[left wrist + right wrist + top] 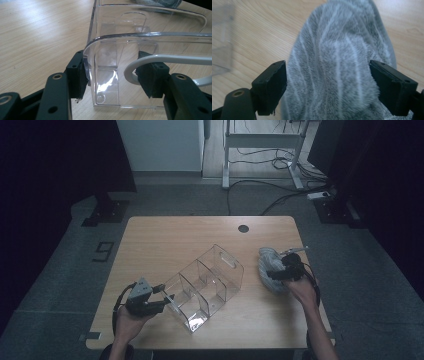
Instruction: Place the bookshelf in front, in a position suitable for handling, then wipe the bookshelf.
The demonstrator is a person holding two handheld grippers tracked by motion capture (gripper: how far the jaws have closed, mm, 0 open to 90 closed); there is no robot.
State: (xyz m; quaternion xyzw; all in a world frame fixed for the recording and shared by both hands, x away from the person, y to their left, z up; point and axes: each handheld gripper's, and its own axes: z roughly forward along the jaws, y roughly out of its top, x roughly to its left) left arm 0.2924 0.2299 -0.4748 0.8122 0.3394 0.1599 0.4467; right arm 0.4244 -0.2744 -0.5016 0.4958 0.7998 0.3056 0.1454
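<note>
A clear plastic organizer with several compartments lies slantwise mid-table. My left gripper holds its near-left corner. In the left gripper view one pad presses the outside of the organizer's side wall and the other sits in the handle slot of the end wall. To the right lies a fuzzy grey bundle of cloth with pale stripes. My right gripper is down over the bundle. In the right gripper view the jaws stand wide on either side of the cloth, without squeezing it.
The wooden table has a round cable hole near its far edge. Beyond the table are dark floor, a white desk frame and loose cables. Bare wood lies on the table's far and left parts.
</note>
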